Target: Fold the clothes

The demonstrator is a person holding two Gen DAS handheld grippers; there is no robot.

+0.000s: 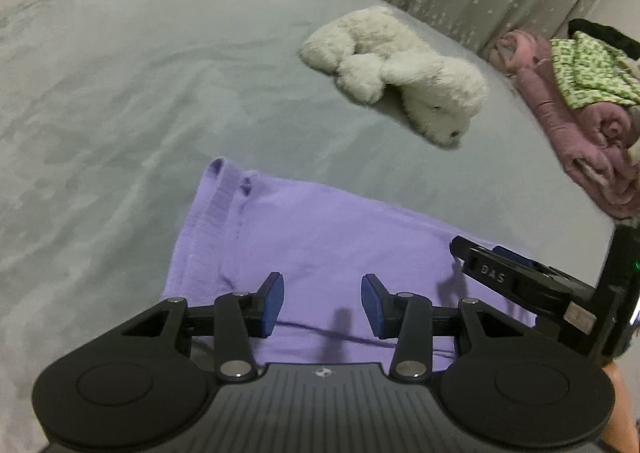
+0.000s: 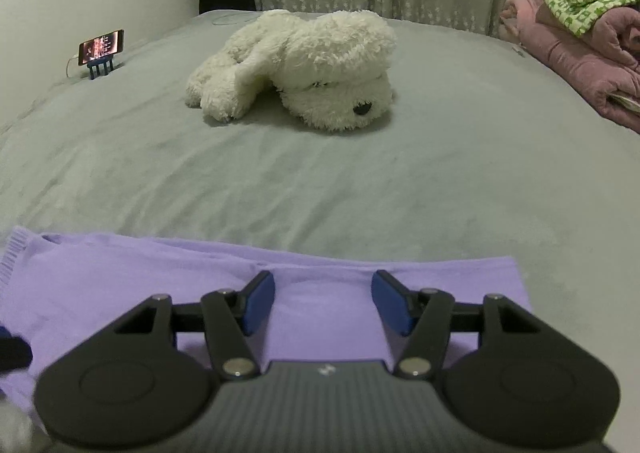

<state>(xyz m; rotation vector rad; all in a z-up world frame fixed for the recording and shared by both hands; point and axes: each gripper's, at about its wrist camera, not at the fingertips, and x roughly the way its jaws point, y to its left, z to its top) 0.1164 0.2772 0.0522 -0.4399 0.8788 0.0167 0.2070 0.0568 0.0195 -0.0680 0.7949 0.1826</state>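
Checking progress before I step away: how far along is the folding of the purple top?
Done: the purple top lies flat on the bed as a folded rectangle. In hand: nothing; the left gripper and right gripper hover open above it. Left: perhaps another fold, and the pile at the bed's right looks unsorted.

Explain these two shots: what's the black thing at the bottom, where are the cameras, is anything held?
No robot: a person carries hand-held tongs in each hand, each with a camera looking along its fingers. The left view shows the left tongs; the right tongs fill the other. Both stand open over a lilac garment lying flat on the grey bed, gripping nothing. Further back lie a white plush dog, a phone on a stand and a pile of clothes.
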